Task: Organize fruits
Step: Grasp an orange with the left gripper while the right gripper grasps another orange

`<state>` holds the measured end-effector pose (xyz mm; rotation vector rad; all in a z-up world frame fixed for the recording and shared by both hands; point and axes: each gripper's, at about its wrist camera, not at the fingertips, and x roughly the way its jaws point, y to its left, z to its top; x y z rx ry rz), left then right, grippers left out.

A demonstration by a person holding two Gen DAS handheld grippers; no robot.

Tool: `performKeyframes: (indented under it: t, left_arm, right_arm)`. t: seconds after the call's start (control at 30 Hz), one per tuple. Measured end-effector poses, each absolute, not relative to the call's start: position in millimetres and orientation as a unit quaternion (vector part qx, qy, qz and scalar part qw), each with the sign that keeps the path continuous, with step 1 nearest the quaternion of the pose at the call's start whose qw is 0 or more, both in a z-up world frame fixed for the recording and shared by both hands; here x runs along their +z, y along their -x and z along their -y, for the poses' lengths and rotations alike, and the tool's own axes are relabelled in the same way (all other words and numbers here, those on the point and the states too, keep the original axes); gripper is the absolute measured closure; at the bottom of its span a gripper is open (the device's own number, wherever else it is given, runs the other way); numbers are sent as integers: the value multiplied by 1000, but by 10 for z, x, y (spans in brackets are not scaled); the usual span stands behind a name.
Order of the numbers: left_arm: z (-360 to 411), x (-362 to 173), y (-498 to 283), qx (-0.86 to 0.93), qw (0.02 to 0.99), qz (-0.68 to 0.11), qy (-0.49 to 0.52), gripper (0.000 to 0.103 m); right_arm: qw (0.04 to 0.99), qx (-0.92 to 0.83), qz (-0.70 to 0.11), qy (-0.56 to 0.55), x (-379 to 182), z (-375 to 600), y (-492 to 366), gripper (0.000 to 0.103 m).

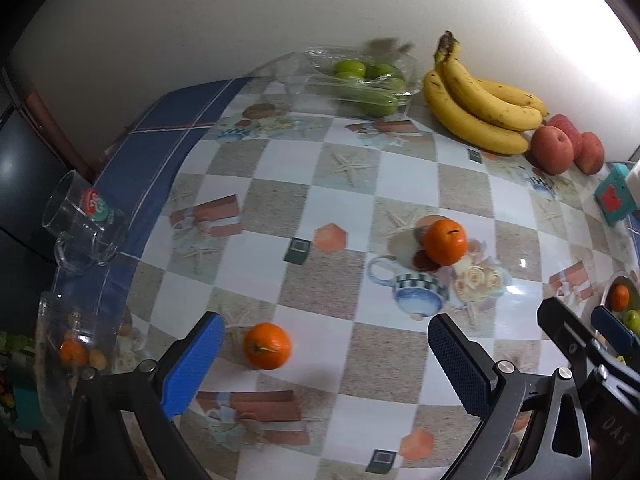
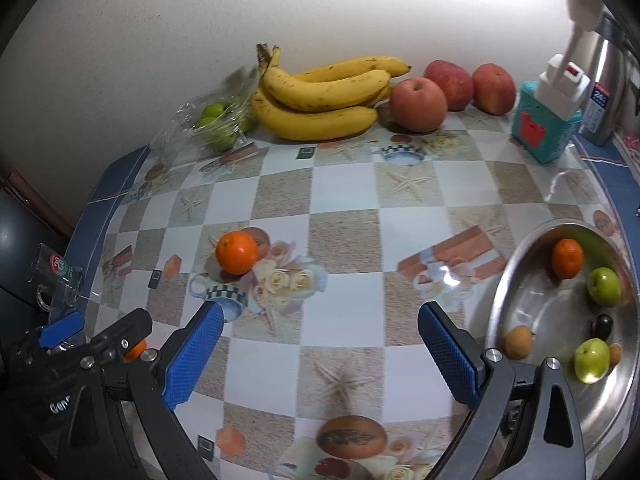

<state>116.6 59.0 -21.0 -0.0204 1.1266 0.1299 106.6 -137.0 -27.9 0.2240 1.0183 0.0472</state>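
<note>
My left gripper (image 1: 326,360) hangs open just above the checkered tablecloth. An orange (image 1: 267,345) lies between its blue pads, close to the left pad and untouched. A second orange (image 1: 445,241) (image 2: 236,252) rests mid-table. My right gripper (image 2: 320,356) is open and empty over bare cloth, left of a steel bowl (image 2: 520,264). In the bowl are an orange (image 2: 567,258), two green fruits (image 2: 604,286) and some small brown and dark fruits. Bananas (image 2: 320,96), three red apples (image 2: 418,104) and a clear pack of green fruits (image 1: 368,80) line the back wall.
A glass mug (image 1: 80,220) and a glass jar (image 1: 68,344) stand at the table's left edge. A teal box (image 2: 548,120) and a steel flask (image 2: 604,92) sit at the back right. The two grippers are side by side, the right gripper (image 1: 588,326) close to the left one.
</note>
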Motion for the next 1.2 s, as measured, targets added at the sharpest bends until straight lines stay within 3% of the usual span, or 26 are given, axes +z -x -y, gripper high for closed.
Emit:
performKeyframes:
  t: [0.8, 0.93, 1.13, 1.2]
  left_arm:
    - [-838, -607, -1174, 84, 803, -590, 22, 1]
    - [-929, -720, -1178, 88, 793, -602, 35, 7]
    - [-1065, -831, -1168, 95, 783, -612, 54, 12]
    - [-1087, -882, -1178, 96, 778, -618, 60, 24]
  right_arm:
    - [868, 66, -490, -45, -141, 766, -1614, 6]
    - [860, 66, -504, -33, -222, 676, -1686, 21]
    - [852, 70, -519, -17, -327, 535, -1759, 26]
    - [848, 71, -524, -12, -365, 485, -1781, 30]
